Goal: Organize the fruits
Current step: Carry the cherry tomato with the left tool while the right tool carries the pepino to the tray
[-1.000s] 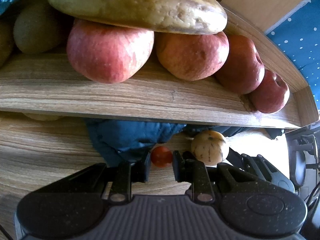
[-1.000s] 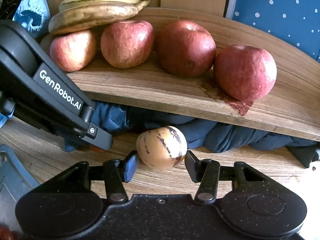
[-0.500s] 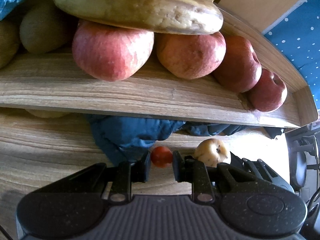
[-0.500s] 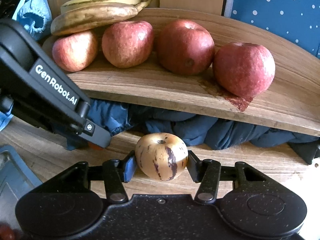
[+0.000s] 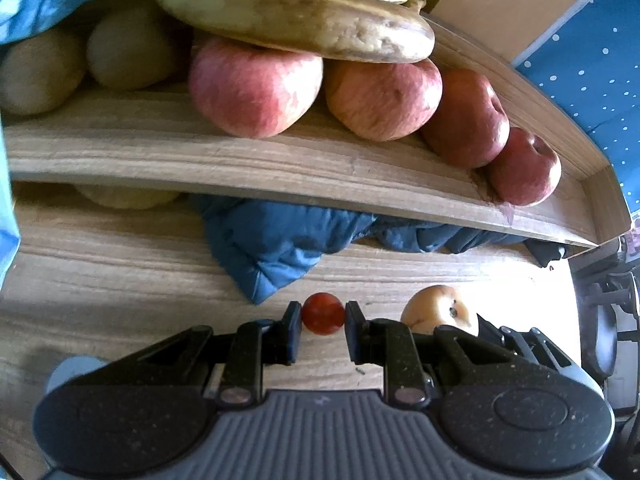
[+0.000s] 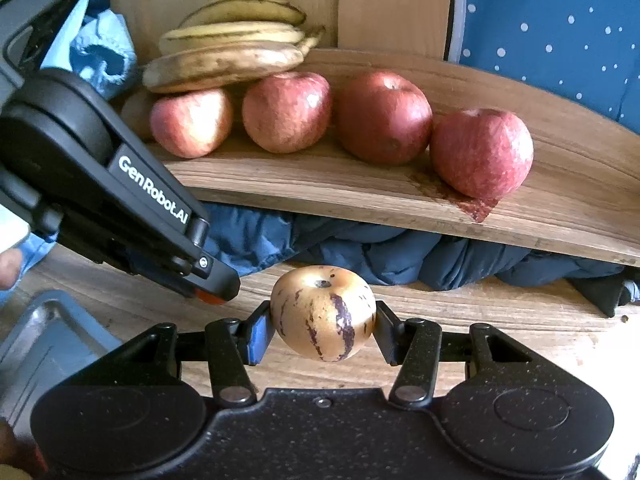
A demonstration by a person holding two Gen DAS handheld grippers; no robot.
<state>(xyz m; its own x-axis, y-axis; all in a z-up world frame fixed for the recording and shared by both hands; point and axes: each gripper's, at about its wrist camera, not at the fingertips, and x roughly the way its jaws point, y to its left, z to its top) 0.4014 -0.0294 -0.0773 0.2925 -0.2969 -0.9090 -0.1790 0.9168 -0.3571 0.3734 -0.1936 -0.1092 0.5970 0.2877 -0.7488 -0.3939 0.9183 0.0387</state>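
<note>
My left gripper (image 5: 322, 320) is shut on a small red cherry tomato (image 5: 322, 313) and holds it above the wooden tabletop (image 5: 100, 280). My right gripper (image 6: 323, 326) is shut on a yellow melon with purple stripes (image 6: 323, 312), lifted off the table; the melon also shows in the left wrist view (image 5: 438, 314). On the wooden shelf (image 6: 360, 196) several red apples (image 6: 382, 116) stand in a row, with bananas (image 6: 228, 56) lying on the left ones. Kiwis (image 5: 132, 56) sit at the shelf's left end.
A crumpled blue cloth (image 6: 360, 248) lies under the shelf. A grey metal tray (image 6: 44, 340) is at the lower left of the right wrist view. The left gripper's body (image 6: 120, 200) crosses the left of that view. A pale fruit (image 5: 124, 198) lies under the shelf.
The right gripper closed on the striped melon and lifted it, tilting it stem end up. Both grippers drew back and up a little from the shelf. The left still holds the tomato.
</note>
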